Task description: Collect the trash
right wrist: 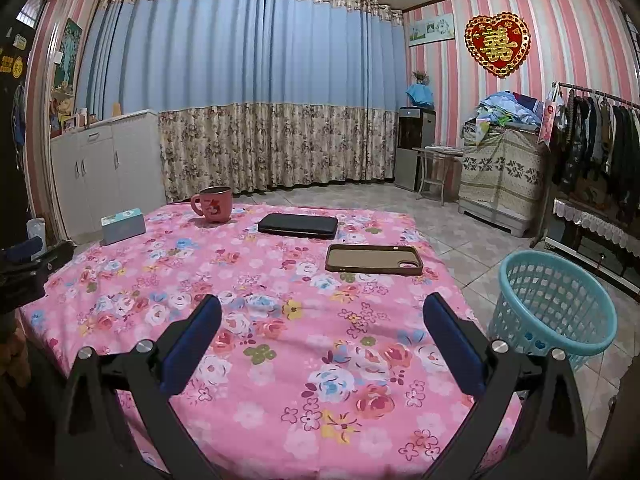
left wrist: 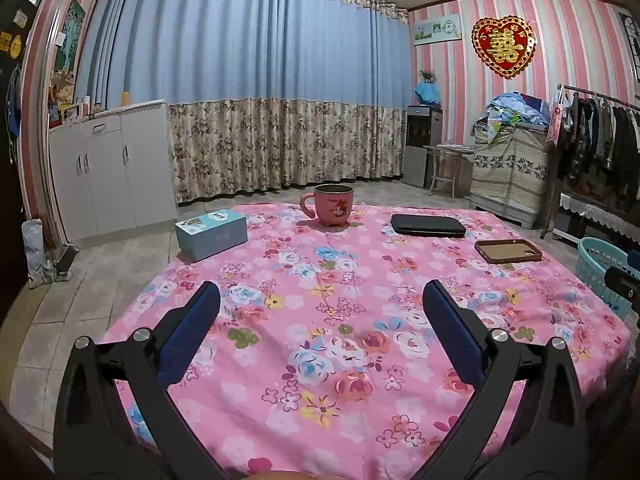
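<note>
A: Status check, collect-trash run. Left claw [left wrist: 320, 300] spread wide, nothing between its fingers. Right claw [right wrist: 322, 314] likewise spread and empty. Both hover over the near part of the worktop [right wrist: 280, 420] with its pink floral cloth.

B: Step in hand?

A: Judged as search, before any pickup. No obvious trash in either view. On the cloth: 1 pink mug [right wrist: 214, 204] at the far edge, 1 light-blue box [left wrist: 211, 233] far left, 1 closed black case [right wrist: 298, 225], 1 brown phone case [right wrist: 374, 260] lying open side up.

B: Containers?

A: Blue lattice basket [right wrist: 554, 304] on the floor just beside the worktop's right edge, the likely bin. What shows of its inside looks empty; the bottom is partly hidden by the rim. Mug contents cannot be told from this angle.

B: Next move?

A: Pick a target first. Nothing here clearly reads as waste, so a guess risks binning a keeper. The right claw sits nearer the basket.
</note>
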Demonstrator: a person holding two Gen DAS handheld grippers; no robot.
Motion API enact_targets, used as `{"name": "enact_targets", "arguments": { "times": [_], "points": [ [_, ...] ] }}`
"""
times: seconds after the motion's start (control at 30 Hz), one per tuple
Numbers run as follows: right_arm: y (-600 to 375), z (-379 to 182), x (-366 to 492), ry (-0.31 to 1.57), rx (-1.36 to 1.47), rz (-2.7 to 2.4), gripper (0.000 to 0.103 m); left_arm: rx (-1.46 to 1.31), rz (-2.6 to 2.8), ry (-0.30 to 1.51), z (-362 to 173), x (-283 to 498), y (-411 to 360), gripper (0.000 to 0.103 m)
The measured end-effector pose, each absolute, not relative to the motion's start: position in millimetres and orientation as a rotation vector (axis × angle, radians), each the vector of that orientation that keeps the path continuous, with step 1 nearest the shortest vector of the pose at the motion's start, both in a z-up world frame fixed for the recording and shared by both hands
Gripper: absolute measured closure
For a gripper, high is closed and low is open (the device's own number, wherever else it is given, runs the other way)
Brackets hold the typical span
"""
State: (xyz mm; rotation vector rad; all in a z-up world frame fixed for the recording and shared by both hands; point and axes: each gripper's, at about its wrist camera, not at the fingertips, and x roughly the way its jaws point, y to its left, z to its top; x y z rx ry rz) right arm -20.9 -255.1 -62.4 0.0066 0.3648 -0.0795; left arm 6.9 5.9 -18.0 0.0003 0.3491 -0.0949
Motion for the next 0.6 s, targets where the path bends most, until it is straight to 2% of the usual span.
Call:
{"name": "enact_targets", "arguments": {
  "times": [0.6],
  "points": [
    [-251.3, -63.9, -20.8, 0.366, -0.006, -0.081, 0.004, -0.002, -0.102, 0.349, -18.4, 7.0, 5.3, 0.005]
  ]
}}
